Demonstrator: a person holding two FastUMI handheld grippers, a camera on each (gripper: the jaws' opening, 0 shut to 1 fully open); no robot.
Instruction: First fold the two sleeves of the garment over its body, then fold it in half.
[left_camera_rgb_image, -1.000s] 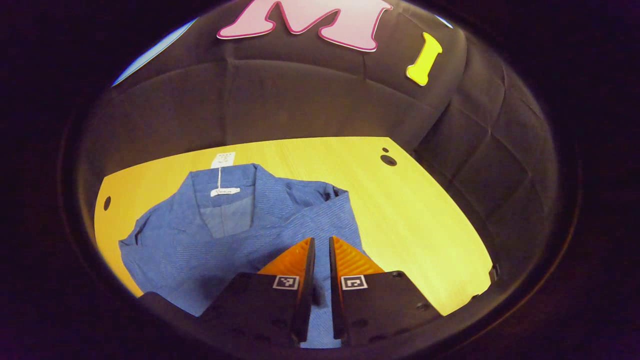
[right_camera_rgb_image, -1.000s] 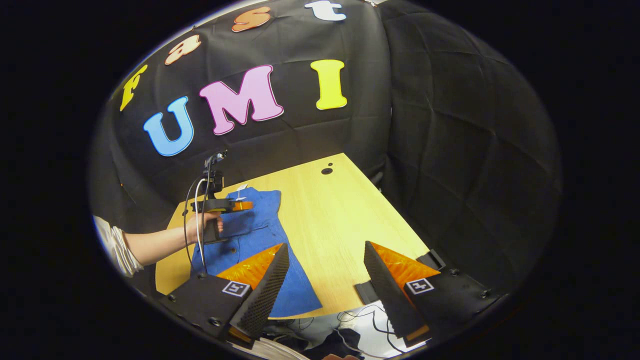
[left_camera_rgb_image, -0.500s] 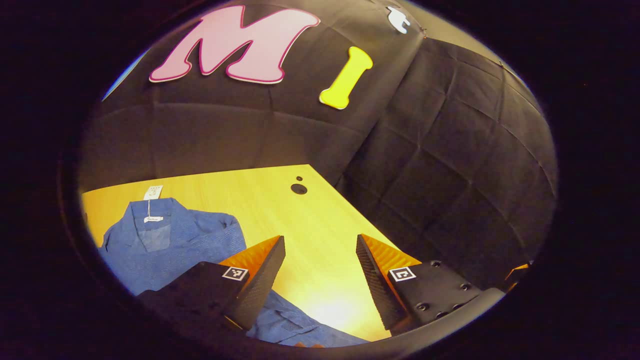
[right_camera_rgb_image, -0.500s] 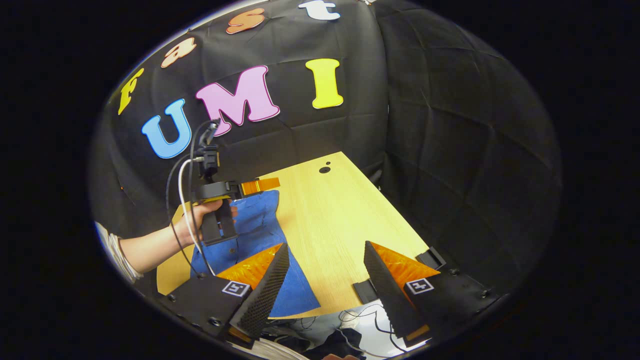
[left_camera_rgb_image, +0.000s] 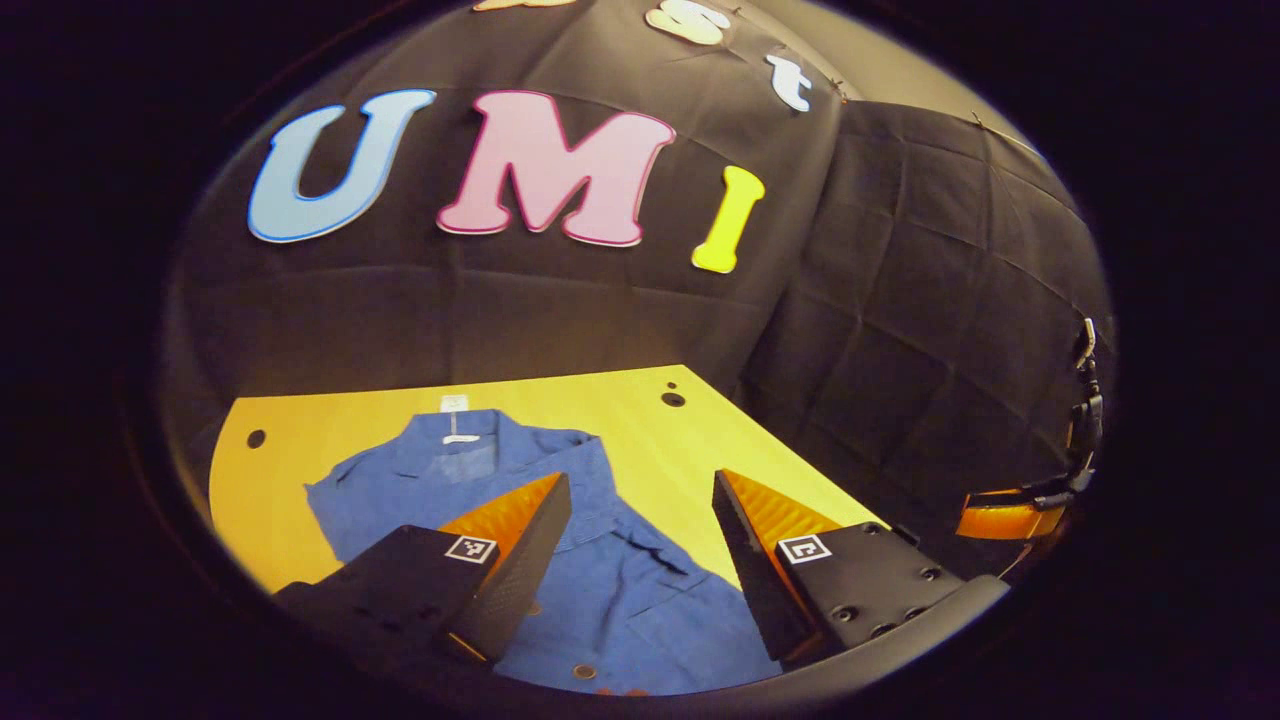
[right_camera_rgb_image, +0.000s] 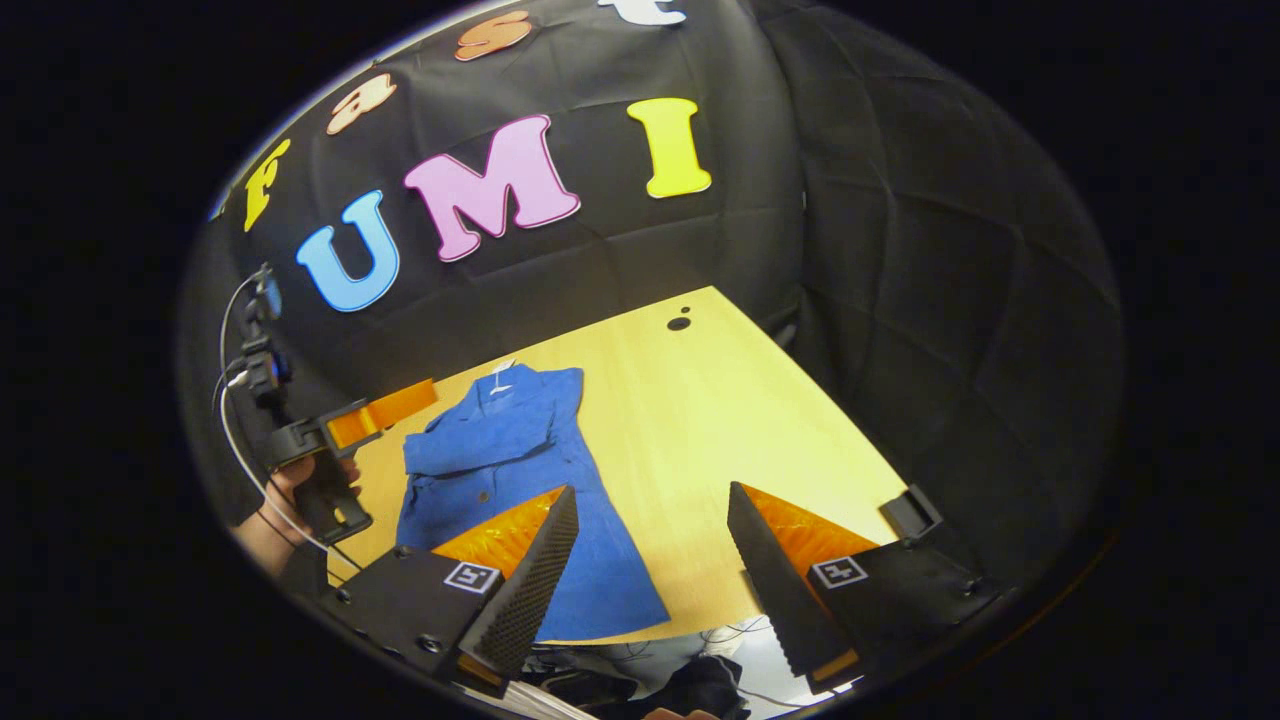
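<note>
Lying flat on the wooden table (left_camera_rgb_image: 350, 420), the blue garment (left_camera_rgb_image: 600, 590) is occupying the lower middle of the left gripper view, its collar pointing toward the black cloth wall and a small white tag (left_camera_rgb_image: 455, 404) showing at the neck. Both sleeves are lying folded in over the body, so the shape is reading as one long narrow panel. The left gripper (left_camera_rgb_image: 640, 560) is hovering above it at the bottom of the frame with its fingers spread wide and nothing between them; blue cloth and a strip of bare table are showing through the gap. At the far right edge of that view, part of the other gripper is peeking in.

In the right gripper view the garment (right_camera_rgb_image: 520, 470) is sitting left of centre, running from the collar in the middle of the frame down to the hem at the table's near edge (right_camera_rgb_image: 700, 625). The right gripper (right_camera_rgb_image: 650, 580) is hanging over that near edge at the bottom of the frame, its fingers also wide apart and holding nothing. At the left of this view a hand (right_camera_rgb_image: 300, 480) is gripping the handle of the left gripper (right_camera_rgb_image: 385, 412), which is raised above the table just beside the garment's shoulder, with a white cable (right_camera_rgb_image: 235, 440) trailing from it.
</note>
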